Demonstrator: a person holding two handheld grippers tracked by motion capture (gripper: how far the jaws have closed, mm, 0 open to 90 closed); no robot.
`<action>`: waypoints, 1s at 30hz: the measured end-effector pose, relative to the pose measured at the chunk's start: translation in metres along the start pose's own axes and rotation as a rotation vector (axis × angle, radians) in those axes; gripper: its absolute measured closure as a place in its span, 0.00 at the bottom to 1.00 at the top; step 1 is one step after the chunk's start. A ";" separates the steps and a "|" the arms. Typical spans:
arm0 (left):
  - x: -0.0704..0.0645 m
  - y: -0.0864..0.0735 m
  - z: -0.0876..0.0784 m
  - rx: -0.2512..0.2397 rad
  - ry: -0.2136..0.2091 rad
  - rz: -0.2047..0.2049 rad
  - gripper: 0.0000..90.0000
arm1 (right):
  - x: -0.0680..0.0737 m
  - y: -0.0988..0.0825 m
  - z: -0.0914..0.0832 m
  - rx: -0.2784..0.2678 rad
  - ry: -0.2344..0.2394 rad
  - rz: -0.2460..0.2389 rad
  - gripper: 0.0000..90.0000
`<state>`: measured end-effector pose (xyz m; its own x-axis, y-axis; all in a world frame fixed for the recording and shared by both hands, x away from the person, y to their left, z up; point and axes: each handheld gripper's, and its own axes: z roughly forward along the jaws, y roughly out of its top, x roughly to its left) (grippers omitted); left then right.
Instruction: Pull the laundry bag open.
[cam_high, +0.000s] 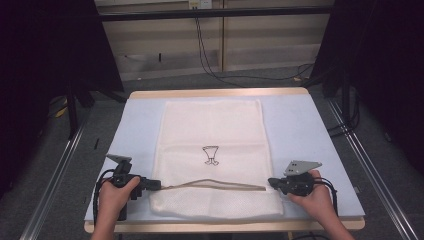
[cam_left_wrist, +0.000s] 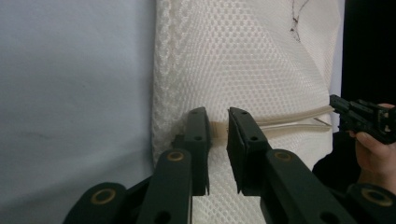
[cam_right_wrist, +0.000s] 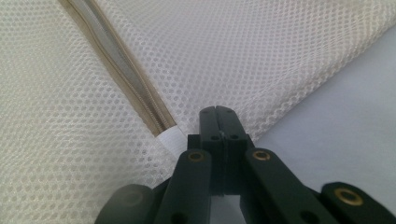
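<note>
A white mesh bag (cam_high: 212, 155) lies flat in the middle of the table (cam_high: 300, 130). A tan zipper (cam_high: 215, 185) runs across the bag near the edge by the person. A small black drawing (cam_high: 210, 155) sits in the middle of the bag.

The left gripper (cam_high: 156, 184) is at the left end of the zipper. In the left gripper view its jaws stand a little apart, with the zipper end between them. I cannot tell if they press on it. The right gripper (cam_high: 270, 182) is at the right end of the zipper. In the right gripper view its jaws are closed tight together at the bag's edge, just beside the zipper's white end (cam_right_wrist: 170, 138). I cannot tell if any mesh is pinched between them.

The table has a pale blue-grey top with a wood rim. Around it is a grey floor (cam_high: 55, 190). Metal rails (cam_high: 50, 185) run along both sides. Dark curtains (cam_high: 50, 45) hang left and right. Behind is a light wood wall (cam_high: 260, 40) with black cables (cam_high: 210, 60) hanging down.

The high view shows the whole bag, both hands and the room. The left gripper view shows the zipper pulled open into two strips (cam_left_wrist: 289, 122), with the other hand's gripper (cam_left_wrist: 362, 116) far off. The right gripper view shows the tiny holes of the mesh (cam_right_wrist: 60, 135) and the zipper teeth (cam_right_wrist: 126, 79) up close.
</note>
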<state>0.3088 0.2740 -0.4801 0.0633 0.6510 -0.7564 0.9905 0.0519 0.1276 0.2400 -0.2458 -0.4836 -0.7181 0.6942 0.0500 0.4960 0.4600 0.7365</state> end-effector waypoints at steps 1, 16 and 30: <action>-0.002 0.000 0.002 -0.030 0.010 -0.039 0.87 | 0.000 0.000 0.000 0.001 -0.001 0.002 1.00; -0.025 0.003 0.010 0.019 0.130 0.009 0.97 | 0.000 0.001 0.000 0.005 -0.007 -0.008 1.00; -0.009 0.002 -0.045 -0.162 0.121 0.120 0.66 | 0.000 0.002 0.001 -0.001 -0.010 -0.030 1.00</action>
<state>0.3052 0.3023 -0.4448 0.1546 0.7453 -0.6486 0.9436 0.0832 0.3204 0.2410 -0.2443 -0.4825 -0.7275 0.6858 0.0212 0.4737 0.4797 0.7385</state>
